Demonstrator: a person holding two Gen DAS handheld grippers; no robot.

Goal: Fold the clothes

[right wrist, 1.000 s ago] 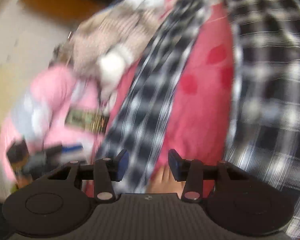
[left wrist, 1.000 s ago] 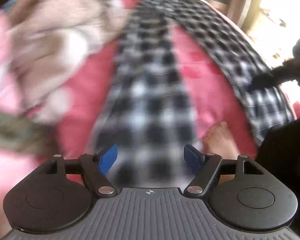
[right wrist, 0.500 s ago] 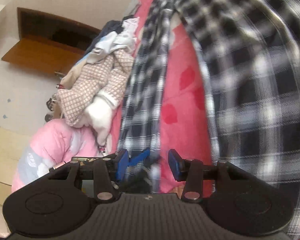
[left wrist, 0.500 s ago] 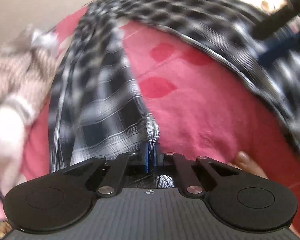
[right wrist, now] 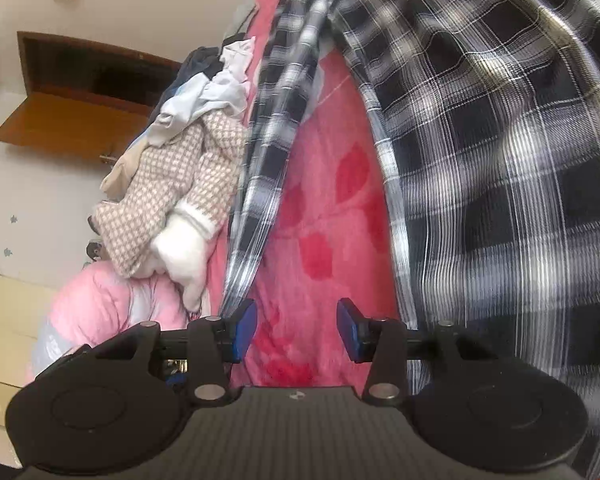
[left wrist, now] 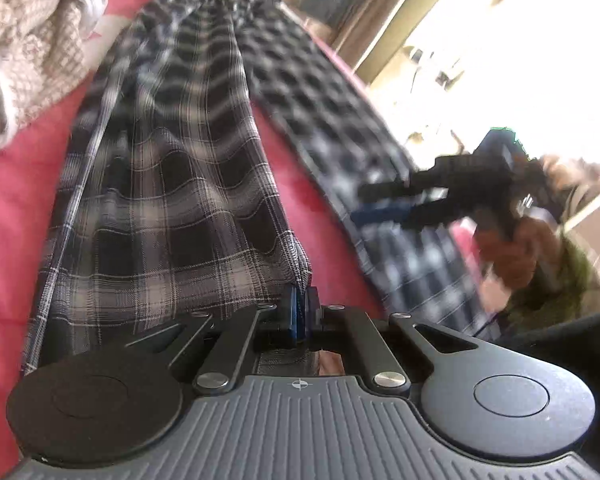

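Left tongs clamp a trouser hem; right tongs line up on the other leg.

The left tongs point(left wrist: 300, 312) have just snapped together and pinch the hem corner of one leg of the plaid trousers point(left wrist: 160, 200), which lie lengthwise on the red bed point(right wrist: 320, 220). The right tongs point(right wrist: 296, 326) hang spread, nothing between the pads, the other leg just beside them. Next, I reckon, they must bite that hem so both can carry it toward the waist. Both tools tilt downward; a hand point(left wrist: 516, 252) grips the right one.
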